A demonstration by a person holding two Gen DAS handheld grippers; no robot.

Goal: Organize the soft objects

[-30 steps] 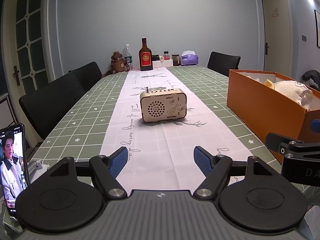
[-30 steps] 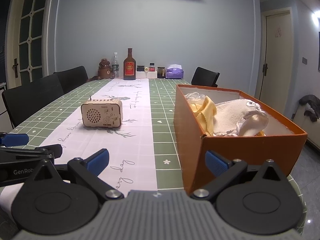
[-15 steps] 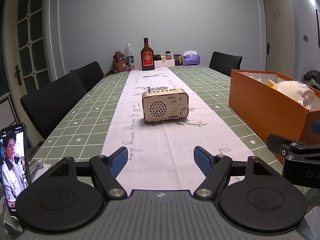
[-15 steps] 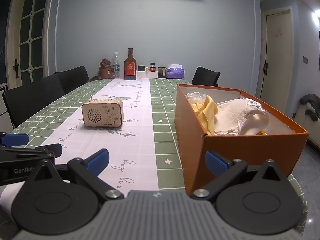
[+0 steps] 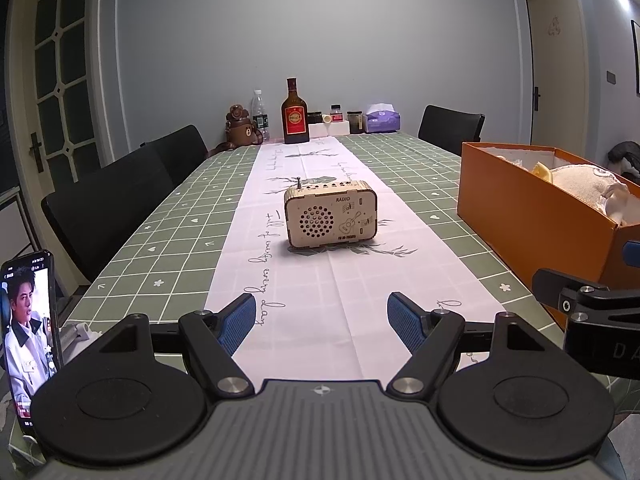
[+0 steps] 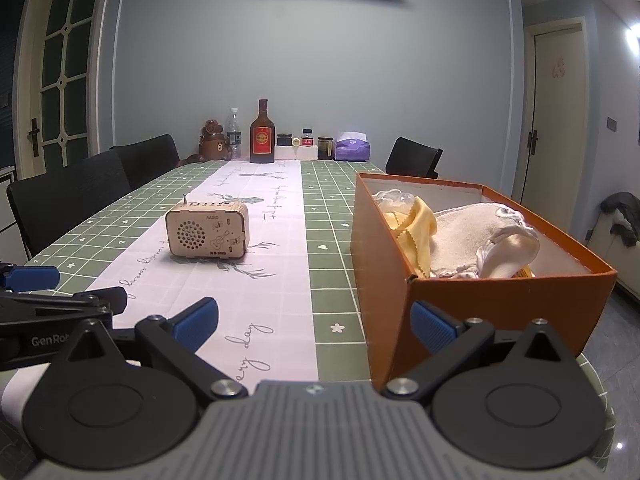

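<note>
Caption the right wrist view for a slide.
Open right claw low over table, before orange box of cloths.

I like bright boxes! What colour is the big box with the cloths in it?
The box is orange, white inside; clearest in the right wrist view.

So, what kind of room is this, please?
Probably a dining room at home: a long table with a checked cloth, black chairs along it, and bottles and jars at the far end.

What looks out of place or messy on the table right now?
Nothing spilled or damaged. The soft cloths lie bunched inside the orange box; the wooden radio stands upright on the runner. Both tools are open and empty.
</note>
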